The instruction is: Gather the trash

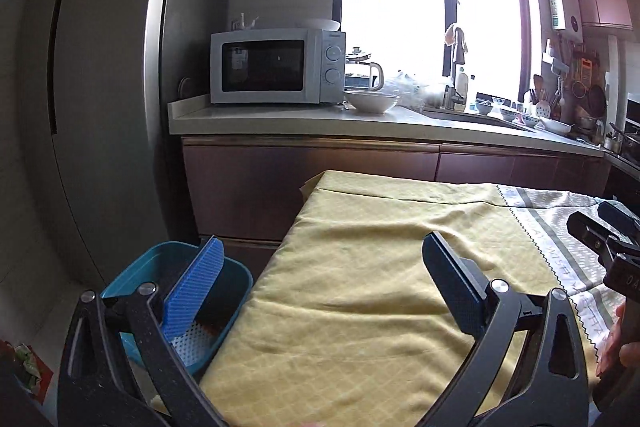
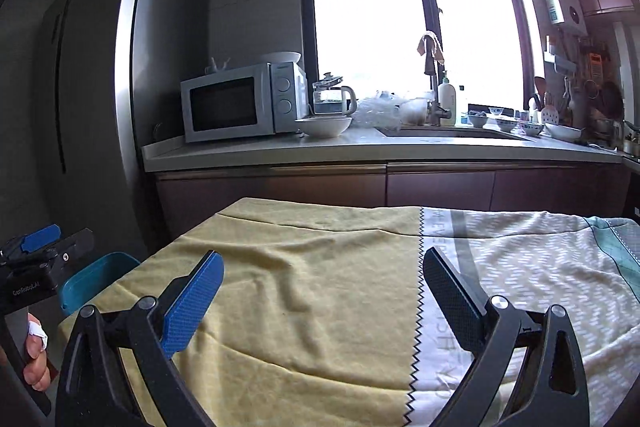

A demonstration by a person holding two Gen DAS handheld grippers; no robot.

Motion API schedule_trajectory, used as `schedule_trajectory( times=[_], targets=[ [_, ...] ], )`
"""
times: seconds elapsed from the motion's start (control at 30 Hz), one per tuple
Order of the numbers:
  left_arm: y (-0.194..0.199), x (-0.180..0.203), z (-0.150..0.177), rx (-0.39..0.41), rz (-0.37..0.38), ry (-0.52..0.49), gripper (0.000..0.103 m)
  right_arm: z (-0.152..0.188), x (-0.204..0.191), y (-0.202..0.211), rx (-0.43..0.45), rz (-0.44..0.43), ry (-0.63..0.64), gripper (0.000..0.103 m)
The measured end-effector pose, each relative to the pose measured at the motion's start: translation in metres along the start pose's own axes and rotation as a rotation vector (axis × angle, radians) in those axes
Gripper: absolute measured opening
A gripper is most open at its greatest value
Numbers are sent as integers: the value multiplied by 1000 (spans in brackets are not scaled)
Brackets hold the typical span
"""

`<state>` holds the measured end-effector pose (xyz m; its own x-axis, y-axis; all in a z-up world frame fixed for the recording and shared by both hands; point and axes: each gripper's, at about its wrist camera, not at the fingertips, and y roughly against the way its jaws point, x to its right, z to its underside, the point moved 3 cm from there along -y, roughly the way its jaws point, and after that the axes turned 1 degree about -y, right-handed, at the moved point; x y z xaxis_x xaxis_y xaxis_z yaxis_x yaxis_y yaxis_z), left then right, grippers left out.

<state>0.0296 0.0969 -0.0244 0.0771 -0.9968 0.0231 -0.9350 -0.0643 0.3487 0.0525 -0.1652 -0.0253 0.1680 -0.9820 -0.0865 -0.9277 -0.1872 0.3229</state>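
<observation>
A blue plastic bin (image 1: 236, 287) stands on the floor at the table's left edge, with something white and perforated inside; its rim also shows in the right wrist view (image 2: 96, 275). My left gripper (image 1: 320, 267) is open and empty, its left finger over the bin, its right finger over the yellow tablecloth (image 1: 360, 267). My right gripper (image 2: 320, 279) is open and empty above the cloth (image 2: 320, 267). I see no trash on the cloth. The left gripper's body shows at the left of the right wrist view (image 2: 36, 267).
A kitchen counter (image 2: 360, 147) runs behind the table with a microwave (image 2: 240, 103), a white bowl (image 2: 324, 126), a kettle and a sink. A tall fridge (image 2: 80, 87) stands at the left. Crumpled wrappers (image 1: 28, 367) lie on the floor, lower left.
</observation>
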Motion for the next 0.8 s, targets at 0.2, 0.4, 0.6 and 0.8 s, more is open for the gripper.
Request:
schedule_trajectory(
  times=[0.2, 0.4, 0.6, 0.8],
  targets=[
    [4, 28, -2, 32, 27, -35, 98, 8, 20, 18, 11, 33, -22, 96],
    [5, 43, -2, 46, 53, -55, 98, 9, 34, 25, 18, 51, -45, 96],
    [5, 46, -3, 57, 66, -45, 98, 10, 43, 28, 16, 71, -58, 96],
    [-14, 50, -2, -24, 100, -20, 98, 8, 53, 26, -1, 86, -72, 96]
  ],
)
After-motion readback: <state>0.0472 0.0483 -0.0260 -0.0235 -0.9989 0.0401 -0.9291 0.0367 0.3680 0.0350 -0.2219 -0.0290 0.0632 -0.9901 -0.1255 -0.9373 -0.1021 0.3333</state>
